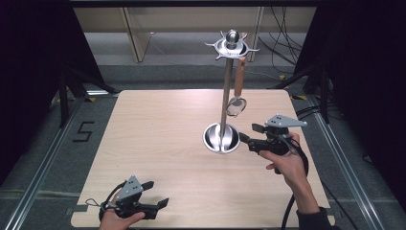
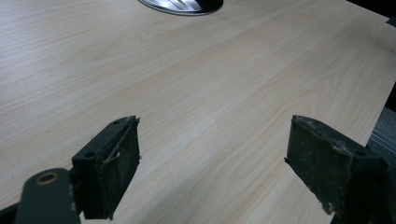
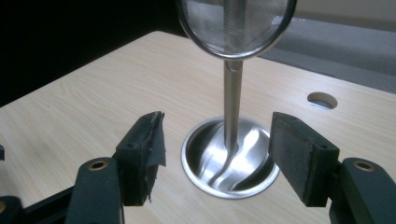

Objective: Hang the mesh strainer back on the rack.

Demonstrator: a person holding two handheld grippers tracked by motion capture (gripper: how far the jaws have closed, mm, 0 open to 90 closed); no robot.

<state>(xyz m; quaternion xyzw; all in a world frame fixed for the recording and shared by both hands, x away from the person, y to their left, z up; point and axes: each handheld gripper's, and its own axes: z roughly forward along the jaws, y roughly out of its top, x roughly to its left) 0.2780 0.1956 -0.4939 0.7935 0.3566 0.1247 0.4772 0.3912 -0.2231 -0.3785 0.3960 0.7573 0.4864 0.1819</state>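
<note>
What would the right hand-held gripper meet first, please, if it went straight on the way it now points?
Most likely the stand's round steel base: the right hand-held gripper, jaws open, points at it, with the pole rising just beyond. Depth is hard to judge, so it might pass just above the base and strike the pole.

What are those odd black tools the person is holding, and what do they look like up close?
Each hand holds a black two-jaw gripper. The jaws end in blocky, worn pads with frayed edges. A grey three-cornered plate tops each, and a black cable trails back. A dark sleeve covers the right wrist.
</note>
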